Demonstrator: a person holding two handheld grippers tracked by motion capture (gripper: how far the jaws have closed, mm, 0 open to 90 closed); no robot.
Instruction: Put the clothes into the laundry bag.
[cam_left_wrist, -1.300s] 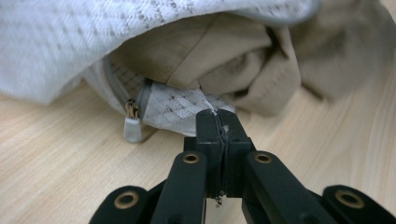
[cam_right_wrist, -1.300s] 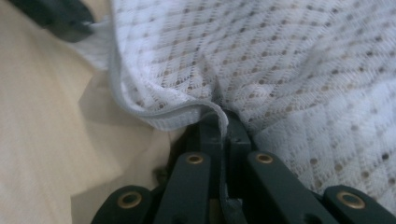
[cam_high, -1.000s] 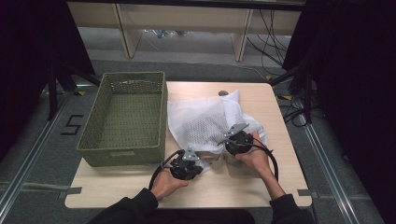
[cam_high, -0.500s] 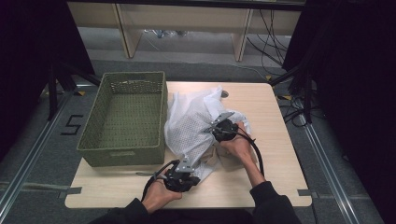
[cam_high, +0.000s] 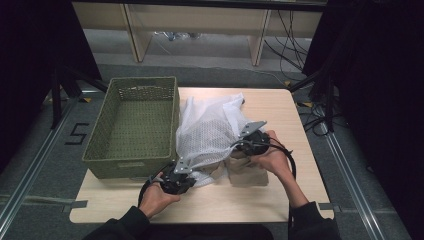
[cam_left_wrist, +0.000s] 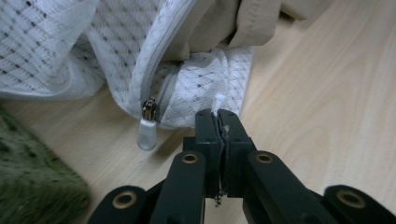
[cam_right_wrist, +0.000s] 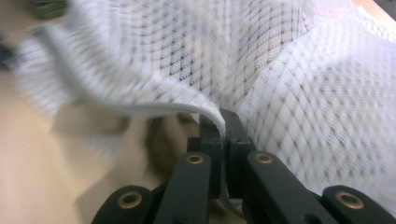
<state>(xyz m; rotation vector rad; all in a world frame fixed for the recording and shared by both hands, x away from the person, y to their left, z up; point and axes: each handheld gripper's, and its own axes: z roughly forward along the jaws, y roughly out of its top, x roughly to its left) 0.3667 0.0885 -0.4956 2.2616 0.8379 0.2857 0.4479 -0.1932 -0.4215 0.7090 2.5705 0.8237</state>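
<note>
A white mesh laundry bag (cam_high: 210, 127) lies on the wooden table, pulled up between both grippers. My left gripper (cam_high: 178, 176) is shut on the bag's near corner (cam_left_wrist: 219, 100), low by the table, with the zipper pull (cam_left_wrist: 147, 134) hanging just to the left of the jaws. My right gripper (cam_high: 246, 141) is shut on the bag's hemmed opening edge (cam_right_wrist: 205, 109) and holds it raised. Beige cloth (cam_high: 248, 173) shows at the bag's mouth and spreads onto the table under the right hand; the same beige cloth (cam_left_wrist: 254, 21) sits inside the opening.
A green woven basket (cam_high: 131, 165) with nothing in it stands on the left half of the table, touching the bag's left side. Its corner (cam_left_wrist: 32, 191) is close beside the left gripper. Bare tabletop (cam_high: 230, 205) lies near the front edge.
The right gripper has lifted the bag's edge up and leftward, bunching the mesh taller and uncovering beige cloth below. The left gripper slid left along the table with its corner.
</note>
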